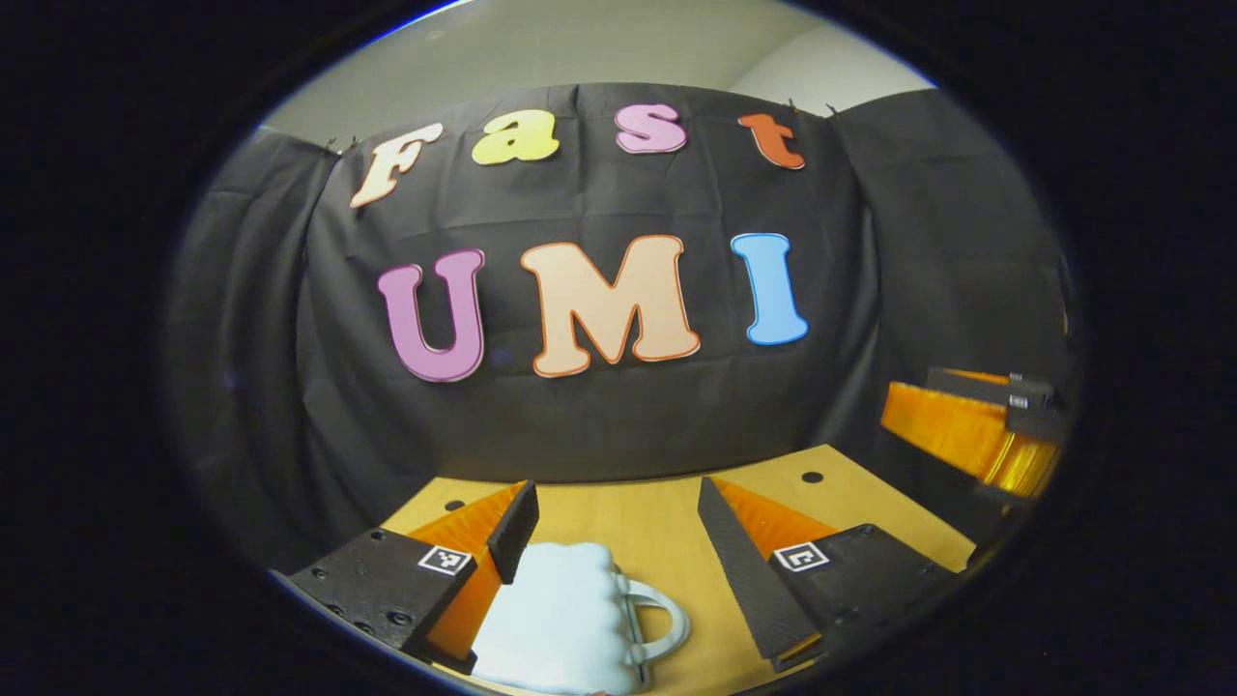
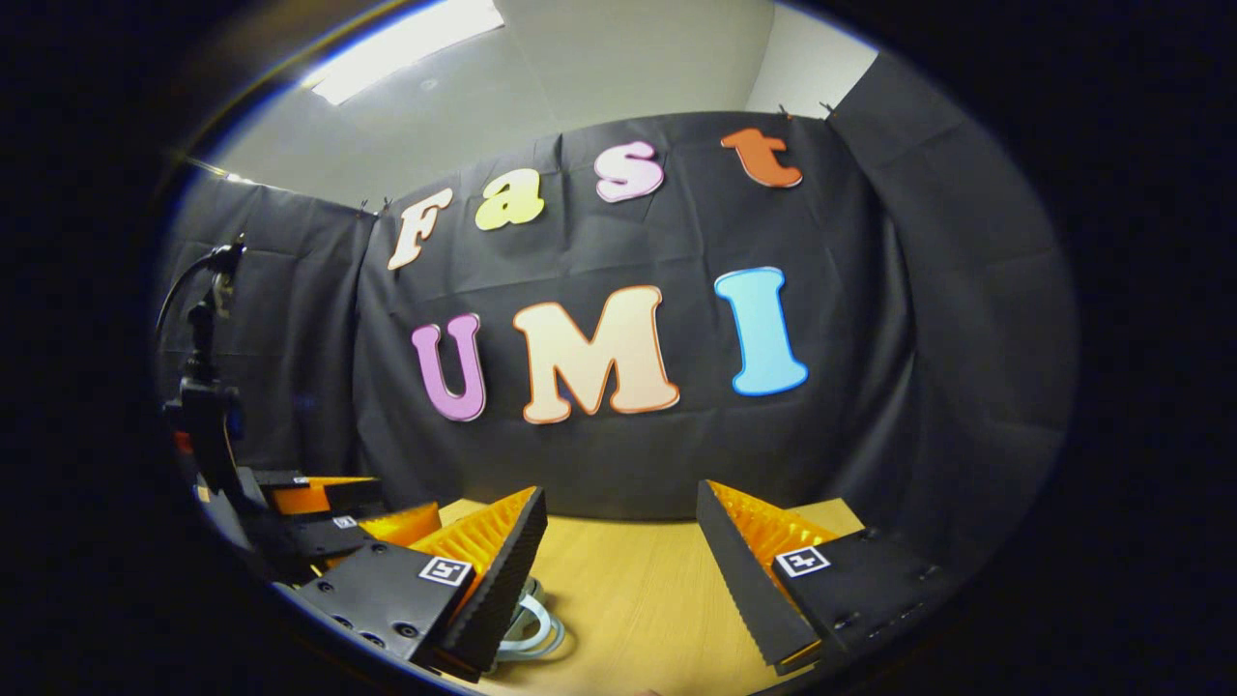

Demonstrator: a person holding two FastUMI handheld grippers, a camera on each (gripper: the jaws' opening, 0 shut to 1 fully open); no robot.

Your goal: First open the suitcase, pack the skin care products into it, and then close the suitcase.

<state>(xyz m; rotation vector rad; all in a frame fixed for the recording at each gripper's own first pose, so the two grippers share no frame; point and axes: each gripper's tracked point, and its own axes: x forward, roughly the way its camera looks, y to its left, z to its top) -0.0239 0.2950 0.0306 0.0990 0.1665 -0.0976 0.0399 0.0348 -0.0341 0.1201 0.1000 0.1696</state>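
My left claw (image 1: 618, 541) stands with its fingers wide apart above the wooden counter (image 1: 657, 527), nothing between them pressed; the pale blue suitcase (image 1: 556, 619) lies low in the left gripper view, its ridged shell just beside my left-hand finger and partly behind it, so I cannot tell whether they touch; its looped handle (image 1: 667, 619) points toward the gap between the fingers; the lid looks shut, though the near edge is cut off from sight; a small round hole (image 1: 812, 477) sits in the counter farther back; off to the right of that view my right claw (image 1: 976, 425) hangs higher, well apart from the suitcase

In the right gripper view my right claw (image 2: 618, 551) is also spread open and holds nothing, tilted above the counter (image 2: 628, 590); a pale looped handle (image 2: 532, 619) peeks from behind its left-hand finger, the rest of the case hidden by that finger; at the left my left claw (image 2: 329, 512) shows, with a dark upright mount and cable (image 2: 203, 387) behind it; black cloth walls (image 2: 918, 338) close in the back and sides
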